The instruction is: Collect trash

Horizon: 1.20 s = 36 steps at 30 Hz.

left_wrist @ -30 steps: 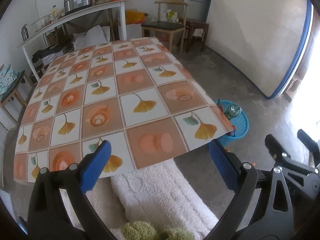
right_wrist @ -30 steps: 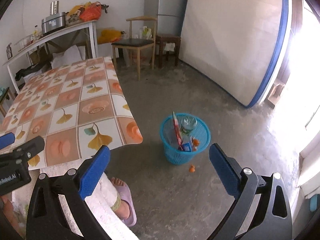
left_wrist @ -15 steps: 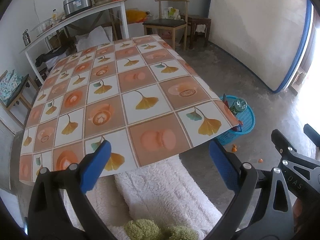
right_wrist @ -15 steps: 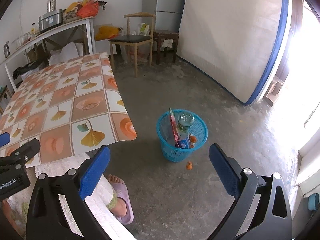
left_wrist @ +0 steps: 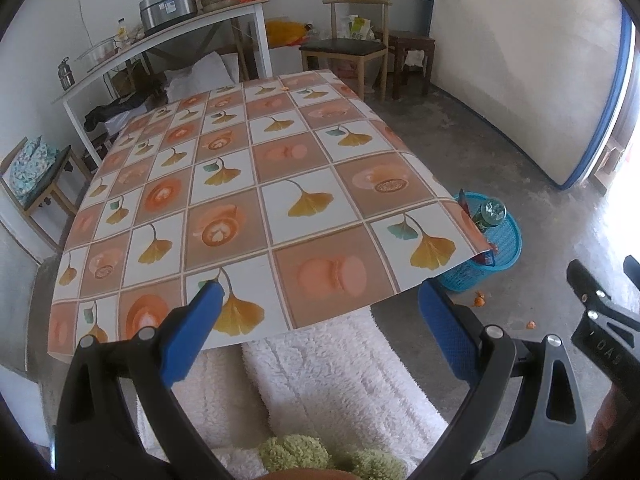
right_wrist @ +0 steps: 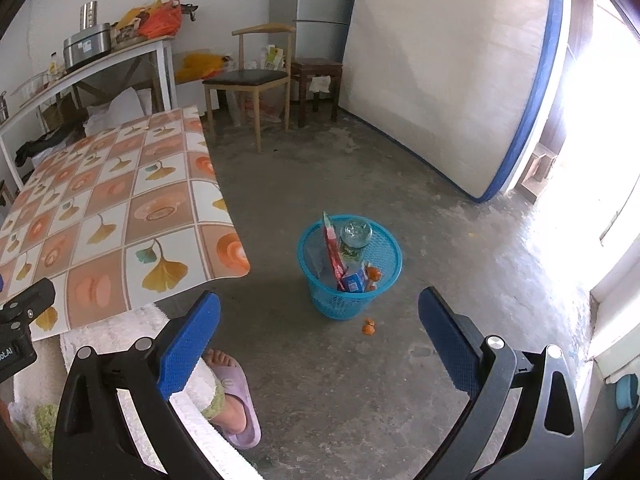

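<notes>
Two grippers, left [left_wrist: 318,326] and right [right_wrist: 320,328], hang spread wide and empty; at centre frame in the right view, a blue trash basket [right_wrist: 384,276] holds a bottle [right_wrist: 355,233] and wrappers, orange scraps [right_wrist: 368,327] just below it on the floor.

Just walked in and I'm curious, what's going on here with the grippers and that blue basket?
A person holds two grippers, both open and empty. The blue basket on the floor already holds a bottle and wrappers. An orange scrap lies beside it, not yet picked up. The right gripper faces that way; the left gripper faces the table.
</notes>
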{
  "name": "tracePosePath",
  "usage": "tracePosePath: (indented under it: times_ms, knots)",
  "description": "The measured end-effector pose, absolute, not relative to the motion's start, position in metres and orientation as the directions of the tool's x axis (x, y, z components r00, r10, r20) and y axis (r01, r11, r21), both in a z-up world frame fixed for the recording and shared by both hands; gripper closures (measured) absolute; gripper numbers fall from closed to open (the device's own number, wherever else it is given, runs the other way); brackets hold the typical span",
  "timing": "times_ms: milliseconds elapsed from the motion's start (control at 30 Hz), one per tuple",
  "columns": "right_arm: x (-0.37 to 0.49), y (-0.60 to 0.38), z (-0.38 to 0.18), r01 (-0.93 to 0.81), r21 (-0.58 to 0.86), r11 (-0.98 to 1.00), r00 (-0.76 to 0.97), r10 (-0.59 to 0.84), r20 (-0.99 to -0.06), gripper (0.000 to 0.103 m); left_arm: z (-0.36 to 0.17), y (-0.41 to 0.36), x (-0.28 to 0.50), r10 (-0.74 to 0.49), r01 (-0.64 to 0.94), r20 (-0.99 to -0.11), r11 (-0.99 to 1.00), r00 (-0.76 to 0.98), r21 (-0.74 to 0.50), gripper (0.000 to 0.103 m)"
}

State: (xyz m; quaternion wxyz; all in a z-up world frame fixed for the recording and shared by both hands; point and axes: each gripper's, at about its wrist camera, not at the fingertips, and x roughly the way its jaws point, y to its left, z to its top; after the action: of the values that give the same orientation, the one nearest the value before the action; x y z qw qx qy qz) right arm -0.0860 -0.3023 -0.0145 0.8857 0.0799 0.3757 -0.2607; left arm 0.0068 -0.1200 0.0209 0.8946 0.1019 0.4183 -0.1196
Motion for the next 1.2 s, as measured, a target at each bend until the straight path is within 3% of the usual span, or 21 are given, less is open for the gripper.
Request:
tracePosePath:
  times_ms: [1200]
  knots:
    - [-0.0901,-0.3029,-0.0165,0.527,-0.052,0.848,0.58,-0.403,-0.708,0.006,0.0175,-0.1193,0.0053,-0.12,0.299,-0.778,0.95,0.616,0.09,0.009]
